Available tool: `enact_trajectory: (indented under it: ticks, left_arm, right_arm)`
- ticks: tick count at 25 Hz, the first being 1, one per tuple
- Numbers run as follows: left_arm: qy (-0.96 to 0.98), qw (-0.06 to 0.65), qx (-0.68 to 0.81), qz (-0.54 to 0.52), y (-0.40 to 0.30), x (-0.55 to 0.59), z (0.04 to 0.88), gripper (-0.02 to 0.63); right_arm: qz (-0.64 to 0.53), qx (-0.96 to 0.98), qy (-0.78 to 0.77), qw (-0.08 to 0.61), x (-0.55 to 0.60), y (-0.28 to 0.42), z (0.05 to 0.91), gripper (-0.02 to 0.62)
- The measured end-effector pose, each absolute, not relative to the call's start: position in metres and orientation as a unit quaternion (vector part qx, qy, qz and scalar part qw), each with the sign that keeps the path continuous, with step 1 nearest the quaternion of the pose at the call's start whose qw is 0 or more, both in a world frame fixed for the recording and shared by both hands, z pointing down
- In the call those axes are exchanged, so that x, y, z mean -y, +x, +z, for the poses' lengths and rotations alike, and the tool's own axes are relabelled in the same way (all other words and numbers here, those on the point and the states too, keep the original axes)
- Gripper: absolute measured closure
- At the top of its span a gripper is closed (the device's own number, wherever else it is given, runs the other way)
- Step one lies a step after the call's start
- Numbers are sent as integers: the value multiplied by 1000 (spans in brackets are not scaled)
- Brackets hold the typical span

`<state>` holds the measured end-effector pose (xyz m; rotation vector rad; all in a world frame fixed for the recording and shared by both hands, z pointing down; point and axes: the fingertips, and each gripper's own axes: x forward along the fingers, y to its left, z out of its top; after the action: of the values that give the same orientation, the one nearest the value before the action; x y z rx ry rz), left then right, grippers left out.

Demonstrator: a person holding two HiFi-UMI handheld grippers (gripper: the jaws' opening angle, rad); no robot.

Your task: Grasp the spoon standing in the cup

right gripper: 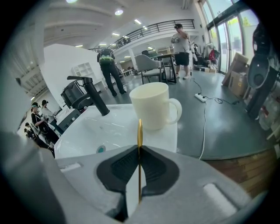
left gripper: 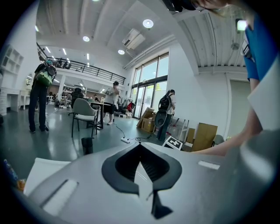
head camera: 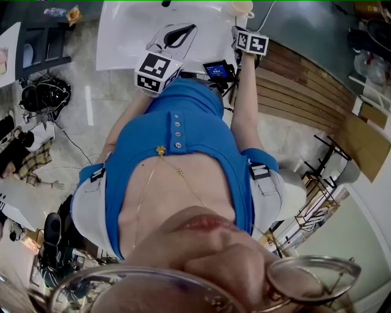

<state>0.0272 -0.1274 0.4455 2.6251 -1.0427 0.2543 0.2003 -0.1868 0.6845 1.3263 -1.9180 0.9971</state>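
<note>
A cream cup (right gripper: 153, 105) stands on the white sink's rim (right gripper: 168, 135), just beyond my right gripper (right gripper: 139, 147). That gripper is shut on a thin gold spoon (right gripper: 140, 129), which stands upright and edge-on between the black pads, outside the cup. In the head view only the right gripper's marker cube (head camera: 250, 41) shows, with the cup (head camera: 242, 7) behind it at the top edge. My left gripper (left gripper: 140, 146) is shut with nothing in it and points out into the hall. In the head view the left gripper (head camera: 178, 35) hangs over the white basin (head camera: 128, 30).
A black faucet (right gripper: 89, 94) rises at the basin's left side, and a drain (right gripper: 101, 149) sits in its bottom. A person's blue-shirted body (head camera: 183, 140) fills the middle of the head view. Wooden planks (head camera: 305, 85) lie to the right. People, chairs and tables stand far off in the hall.
</note>
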Motion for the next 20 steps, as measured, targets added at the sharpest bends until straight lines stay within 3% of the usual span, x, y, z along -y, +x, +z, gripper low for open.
enact_trajectory:
  ticks: [20]
  left_arm:
    - [917, 154, 356, 88, 27, 130, 442, 606]
  right_arm:
    - [398, 673, 533, 324, 183, 214, 698, 577]
